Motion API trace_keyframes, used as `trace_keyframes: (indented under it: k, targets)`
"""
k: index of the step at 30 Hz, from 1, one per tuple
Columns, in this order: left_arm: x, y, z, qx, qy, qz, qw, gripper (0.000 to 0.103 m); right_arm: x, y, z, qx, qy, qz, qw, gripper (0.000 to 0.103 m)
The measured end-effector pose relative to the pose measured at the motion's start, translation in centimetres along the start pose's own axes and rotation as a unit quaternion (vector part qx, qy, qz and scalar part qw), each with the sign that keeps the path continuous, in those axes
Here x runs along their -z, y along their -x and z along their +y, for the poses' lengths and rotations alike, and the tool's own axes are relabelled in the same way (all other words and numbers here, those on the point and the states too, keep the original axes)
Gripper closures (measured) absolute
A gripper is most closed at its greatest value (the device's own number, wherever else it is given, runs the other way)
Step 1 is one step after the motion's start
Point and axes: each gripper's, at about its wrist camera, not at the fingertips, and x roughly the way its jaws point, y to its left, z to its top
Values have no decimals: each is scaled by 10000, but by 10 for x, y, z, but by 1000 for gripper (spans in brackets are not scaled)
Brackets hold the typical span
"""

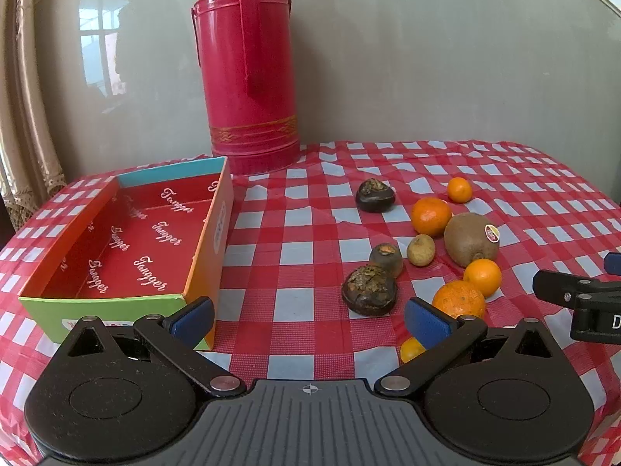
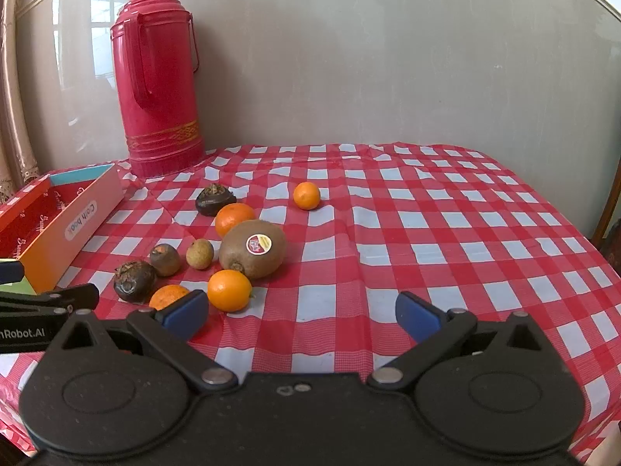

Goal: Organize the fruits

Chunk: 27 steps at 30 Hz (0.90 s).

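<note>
Fruits lie loose on the checked cloth: a kiwi (image 1: 471,239) (image 2: 253,248) with a sticker, several oranges (image 1: 431,216) (image 2: 229,290), a small tan longan (image 1: 420,250) (image 2: 200,254) and dark brown water chestnuts (image 1: 368,290) (image 2: 134,281). An empty red cardboard box (image 1: 128,240) (image 2: 58,213) stands to their left. My left gripper (image 1: 308,320) is open and empty, between the box and the fruits. My right gripper (image 2: 302,314) is open and empty, just right of the nearest oranges; it shows at the right edge of the left wrist view (image 1: 574,295).
A tall red thermos (image 1: 246,66) (image 2: 157,77) stands at the back against the wall, behind the box. The red-and-white checked tablecloth (image 2: 427,233) covers the table, which ends at the right. A curtain (image 1: 23,136) hangs at the far left.
</note>
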Motion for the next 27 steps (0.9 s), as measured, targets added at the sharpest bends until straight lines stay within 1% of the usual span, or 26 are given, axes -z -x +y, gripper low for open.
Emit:
trace_keyframes:
  k: [3, 6, 8, 10, 12, 15, 18, 19, 21, 23, 24, 25, 26, 27]
  targets:
    - [0, 1, -1, -17, -60, -46, 10000, 0, 0, 1, -2, 15, -31, -25, 10000, 6]
    - [0, 6, -5, -21, -240, -207, 9995, 0, -1, 2, -6, 38, -107, -59, 9999, 6]
    - [0, 8, -8, 72, -400, -285, 9988, 0, -1, 3, -9, 50, -172, -83, 9998, 6]
    - [1, 10, -13, 255, -576, -314, 9975, 0, -1, 4, -14, 74, -226, -111, 9997, 6]
    - [4, 12, -18, 421, -799, -298, 9955, 0, -1, 6, -18, 114, -261, -141, 9995, 6]
    - [8, 14, -27, 490, -1166, -297, 9915, 0, -1, 9, -26, 138, -298, -174, 9993, 6]
    - [14, 20, -32, 532, -1508, -457, 9861, 0, 0, 12, -36, 152, -365, -216, 9990, 6]
    - [15, 22, -33, 563, -1560, -554, 9846, 0, 0, 14, -39, 158, -414, -232, 9987, 6]
    - [15, 26, -32, 805, -1508, -688, 9829, 0, 1, 16, -47, 148, -537, -280, 9981, 6]
    - [12, 22, -34, 948, -1416, -608, 9835, 0, 0, 18, -53, 96, -683, -313, 9971, 6]
    - [11, 18, -37, 968, -1417, -542, 9837, 5, 0, 18, -56, 69, -744, -325, 9967, 6]
    - [11, 16, -39, 1010, -1423, -486, 9835, 27, 0, 19, -58, 53, -799, -333, 9962, 6]
    - [12, 11, -42, 1097, -1420, -355, 9831, 41, 0, 19, -60, 43, -829, -341, 9960, 6]
    - [13, 6, -43, 1201, -1380, -193, 9829, 61, 0, 19, -61, 34, -847, -350, 9958, 6]
